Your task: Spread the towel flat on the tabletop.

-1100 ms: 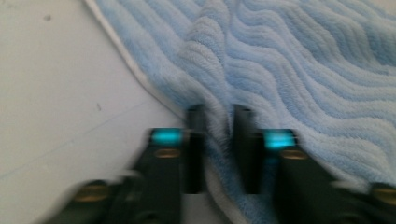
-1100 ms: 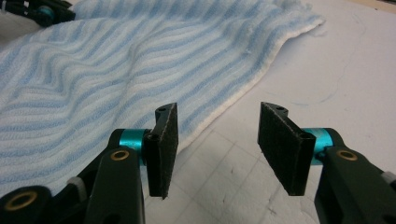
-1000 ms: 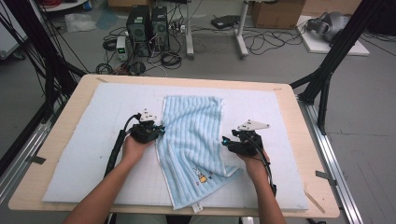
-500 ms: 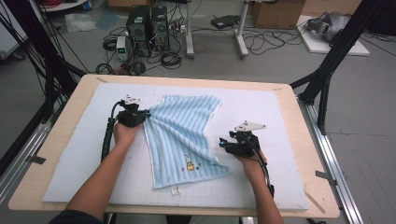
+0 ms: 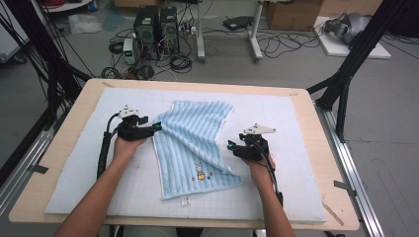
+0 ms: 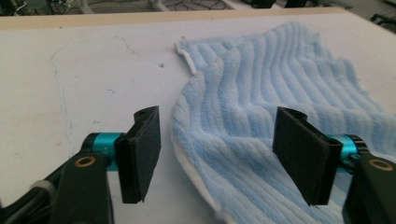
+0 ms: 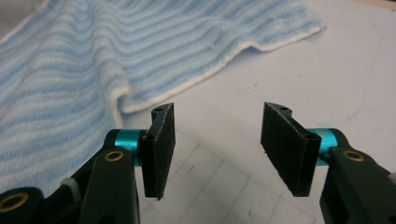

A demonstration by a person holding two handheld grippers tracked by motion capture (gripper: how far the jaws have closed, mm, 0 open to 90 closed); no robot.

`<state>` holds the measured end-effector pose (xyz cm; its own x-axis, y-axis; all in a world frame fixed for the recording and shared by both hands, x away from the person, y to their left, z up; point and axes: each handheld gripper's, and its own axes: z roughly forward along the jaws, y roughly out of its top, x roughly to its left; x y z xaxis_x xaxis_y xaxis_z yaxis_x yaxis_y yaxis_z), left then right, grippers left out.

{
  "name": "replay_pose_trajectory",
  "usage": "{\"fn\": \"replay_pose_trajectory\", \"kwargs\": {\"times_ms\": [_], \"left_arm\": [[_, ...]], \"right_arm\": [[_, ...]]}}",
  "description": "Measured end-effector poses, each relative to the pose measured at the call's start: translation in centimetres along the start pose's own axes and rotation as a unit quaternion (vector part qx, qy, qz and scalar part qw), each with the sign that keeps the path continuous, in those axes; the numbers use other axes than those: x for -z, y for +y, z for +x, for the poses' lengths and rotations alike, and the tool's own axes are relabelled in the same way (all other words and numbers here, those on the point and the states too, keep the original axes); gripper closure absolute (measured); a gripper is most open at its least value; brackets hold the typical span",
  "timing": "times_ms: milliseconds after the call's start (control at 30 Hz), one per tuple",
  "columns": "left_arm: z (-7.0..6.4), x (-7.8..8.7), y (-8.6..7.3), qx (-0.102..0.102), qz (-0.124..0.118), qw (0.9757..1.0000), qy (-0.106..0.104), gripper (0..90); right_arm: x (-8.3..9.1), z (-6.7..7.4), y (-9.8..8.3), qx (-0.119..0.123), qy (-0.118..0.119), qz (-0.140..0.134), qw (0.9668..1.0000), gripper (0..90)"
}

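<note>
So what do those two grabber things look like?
Each gripper, left and right, is black with a grey three-cornered plate on top and a black cable trailing back along the arm. Close up, the fingers are flat black pads on shiny turquoise pegs, with small brass rings. The forearms are bare.

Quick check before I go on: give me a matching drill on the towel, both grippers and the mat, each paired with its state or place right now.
Things:
1. left gripper
2. right gripper
3. towel
4. mat

States or places:
A. lies rumpled on the mat, its bunny picture facing up
B. jaws open over bare mat, the towel's edge just ahead
C. white, covers the wooden tabletop
D. jaws have just been opening, the towel's edge lying loose between them

Pairs: 1-D, 2-B, 3-A, 4-C
</note>
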<state>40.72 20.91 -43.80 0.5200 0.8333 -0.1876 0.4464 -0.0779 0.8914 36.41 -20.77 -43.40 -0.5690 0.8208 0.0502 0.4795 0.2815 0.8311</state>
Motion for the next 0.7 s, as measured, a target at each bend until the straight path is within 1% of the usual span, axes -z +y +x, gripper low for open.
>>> {"fn": "replay_pose_trajectory", "kwargs": {"times_ms": [67, 100, 133, 167, 200, 233, 267, 300, 367, 433, 467, 533, 567, 667, 700], "left_arm": [[-0.3, 0.5, -0.2, 0.002, -0.009, 0.9999, -0.014, 23.6], [-0.5, 1.0, -0.4, -0.004, -0.014, 0.9996, -0.025, 21.2], [-0.6, 1.3, -0.6, -0.013, -0.018, 0.9993, -0.029, 19.5], [-0.8, 1.5, -0.7, -0.015, -0.018, 0.9992, -0.033, 19.5], [-0.9, 1.7, -0.9, -0.021, -0.012, 0.9990, -0.037, 19.5], [-1.1, 1.8, -1.1, -0.026, -0.009, 0.9989, -0.038, 19.5], [-1.2, 1.9, -1.3, -0.028, -0.009, 0.9987, -0.041, 19.9], [-1.3, 2.1, -1.5, -0.034, -0.007, 0.9983, -0.046, 19.9], [-1.4, 2.3, -1.7, -0.038, -0.005, 0.9981, -0.049, 20.0], [-1.3, 2.5, -1.7, -0.042, -0.004, 0.9977, -0.052, 21.0], [-1.3, 2.7, -1.8, -0.040, -0.005, 0.9977, -0.054, 21.4], [-1.1, 2.9, -1.9, -0.038, -0.007, 0.9979, -0.051, 22.4], [-1.0, 3.0, -2.0, -0.036, -0.007, 0.9981, -0.050, 22.9], [-0.7, 3.3, -2.3, -0.025, -0.007, 0.9984, -0.051, 22.8], [-0.7, 3.4, -2.4, -0.028, -0.006, 0.9982, -0.052, 22.8]], "right_arm": [[-0.2, -0.1, 0.2, -0.009, 0.004, -0.003, 0.9999, 44.2], [-0.4, -0.2, 0.3, -0.016, 0.007, -0.005, 0.9998, 44.5], [-0.7, -0.3, 0.4, -0.019, 0.007, -0.003, 0.9998, 45.1], [-0.9, -0.4, 0.5, -0.021, 0.007, 0.000, 0.9997, 45.5], [-1.1, -0.4, 0.7, -0.024, 0.007, 0.000, 0.9997, 45.7], [-1.4, -0.5, 0.9, -0.029, 0.009, -0.001, 0.9995, 46.1], [-1.7, -0.5, 1.1, -0.030, 0.012, 0.000, 0.9995, 46.5], [-1.9, -0.5, 1.3, -0.028, 0.011, 0.001, 0.9995, 46.3], [-2.5, -0.4, 1.8, -0.027, 0.014, 0.007, 0.9995, 45.6], [-3.0, -0.3, 2.2, -0.019, 0.015, 0.013, 0.9996, 45.5], [-3.3, -0.3, 2.4, -0.018, 0.017, 0.019, 0.9995, 45.5], [-3.6, -0.1, 2.7, -0.013, 0.021, 0.016, 0.9996, 46.1], [-3.9, 0.0, 2.9, -0.013, 0.022, 0.020, 0.9995, 46.2], [-4.7, 0.1, 3.2, -0.011, 0.021, 0.028, 0.9993, 45.4], [-4.9, 0.2, 3.2, -0.012, 0.019, 0.032, 0.9992, 44.6]]}}
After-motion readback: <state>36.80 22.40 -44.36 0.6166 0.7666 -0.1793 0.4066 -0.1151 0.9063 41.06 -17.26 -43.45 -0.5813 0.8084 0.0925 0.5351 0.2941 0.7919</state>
